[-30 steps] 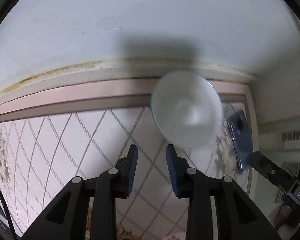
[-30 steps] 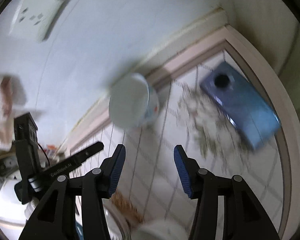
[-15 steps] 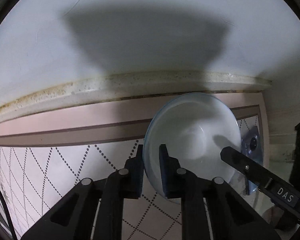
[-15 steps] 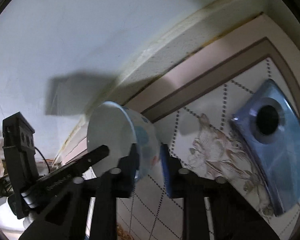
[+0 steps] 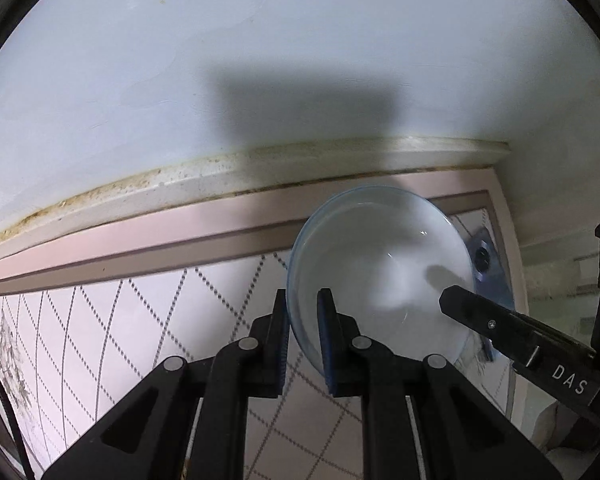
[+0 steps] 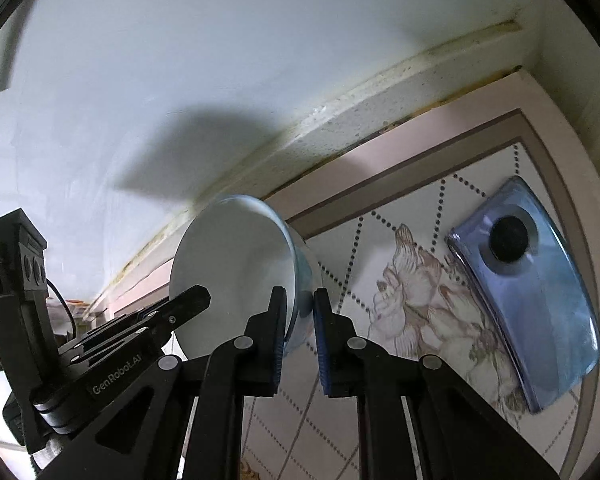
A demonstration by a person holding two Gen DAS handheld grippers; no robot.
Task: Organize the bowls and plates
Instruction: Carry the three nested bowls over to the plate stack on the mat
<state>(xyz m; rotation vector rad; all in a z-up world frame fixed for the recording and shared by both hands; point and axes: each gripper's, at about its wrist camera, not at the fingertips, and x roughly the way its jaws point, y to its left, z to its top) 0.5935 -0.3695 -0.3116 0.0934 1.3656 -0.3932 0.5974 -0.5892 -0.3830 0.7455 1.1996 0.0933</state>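
Bowl (image 5: 380,272) rim pinched by both tongs (left (image 5: 302,332), right (image 6: 300,332)).

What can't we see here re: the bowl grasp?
- Bowl base and table contact: left wrist view, hidden by its own wall and the left gripper.
- Bowl's outside pattern: right wrist view, mostly behind the right gripper.
- Phone: left wrist view, mostly behind the bowl.

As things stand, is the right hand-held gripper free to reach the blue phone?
Probably not yet: the right hand-held gripper is shut on the white bowl's rim. The phone lies unobstructed on the counter beside it.
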